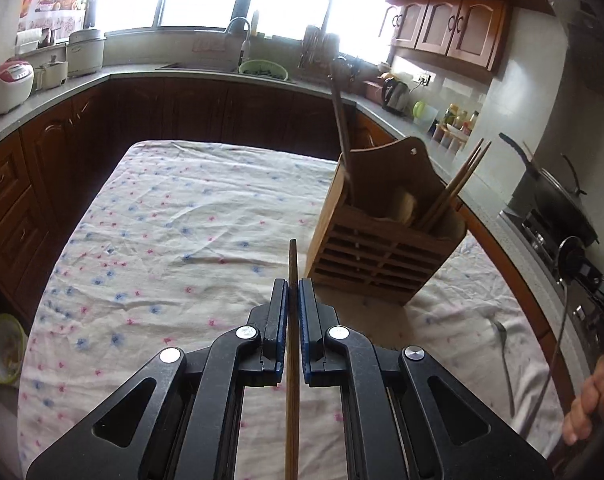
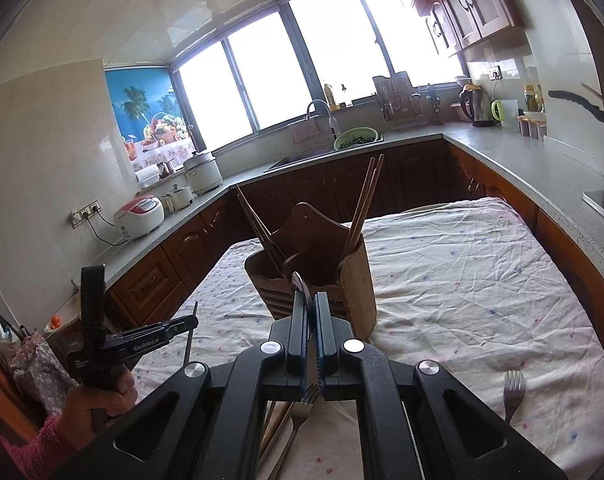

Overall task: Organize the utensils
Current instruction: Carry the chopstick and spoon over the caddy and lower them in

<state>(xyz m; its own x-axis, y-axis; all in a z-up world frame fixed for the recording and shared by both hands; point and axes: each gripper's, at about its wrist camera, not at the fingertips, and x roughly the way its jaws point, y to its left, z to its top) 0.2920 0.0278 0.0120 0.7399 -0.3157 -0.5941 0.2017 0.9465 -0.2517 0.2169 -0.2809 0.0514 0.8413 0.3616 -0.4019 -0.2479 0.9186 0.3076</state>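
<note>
So the left tool (image 1: 293,292) is pinching a single wooden chopstick (image 1: 292,344) between its blue pads, and the stick runs straight along the fingers with its tip poking out just past them, above the floral cloth (image 1: 182,216) covering the surface. In the right wrist view you can see that same left tool (image 2: 190,322) off to the side, gripped by a hand (image 2: 102,404) in a pink sleeve, with the chopstick standing roughly upright in it.

The right tool (image 2: 311,320) is pressed together on a metal spoon (image 2: 302,284), whose rounded end sticks up just past the fingertips, right in front of the wooden utensil holder (image 2: 322,268). From the left view the spoon (image 1: 558,344) shows as a long thin handle near the right edge, next to the person's right hand (image 1: 590,404).

The holder (image 1: 382,248) sits on the cloth, off to the right in the left view. It has slatted sides and a tall back panel, and chopsticks (image 2: 364,204) lean out of it on both sides. A dark long-handled utensil (image 1: 340,120) also stands in it.

Still lying on the cloth: one fork (image 2: 513,392) to the right, another fork (image 2: 302,408) under the right tool beside some wooden sticks.
</note>
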